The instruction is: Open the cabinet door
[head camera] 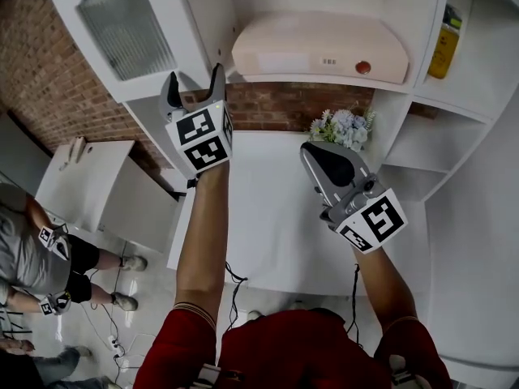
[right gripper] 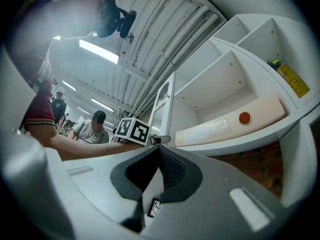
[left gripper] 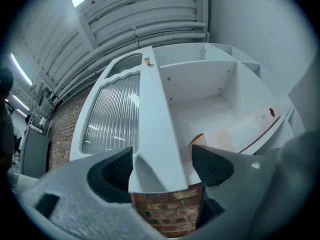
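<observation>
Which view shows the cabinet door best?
Left gripper view: cabinet door close up, ribbed glass and edge clear. Head view crops it at upper left; right gripper view shows only an edge-on sliver.

Cabinet door (head camera: 190, 23) white, glass panel (head camera: 126, 24) ribbed, translucent. Back wall (head camera: 296, 104) red brick. Appliance (head camera: 320, 47) cream, button (head camera: 362, 67) red. Bottle (head camera: 445, 43) yellow. Flowers (head camera: 340, 128) pale blue-white. Left gripper (head camera: 195, 83) and right gripper (head camera: 310, 151) grey, cube markers (head camera: 203, 140) black-on-white. Shirt (head camera: 284, 351) red.

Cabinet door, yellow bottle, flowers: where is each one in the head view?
cabinet door (head camera: 126, 24), head view, on its ribbed glass pane.
yellow bottle (head camera: 443, 51), head view, on its body.
flowers (head camera: 340, 128), head view, on the pale blooms.
</observation>
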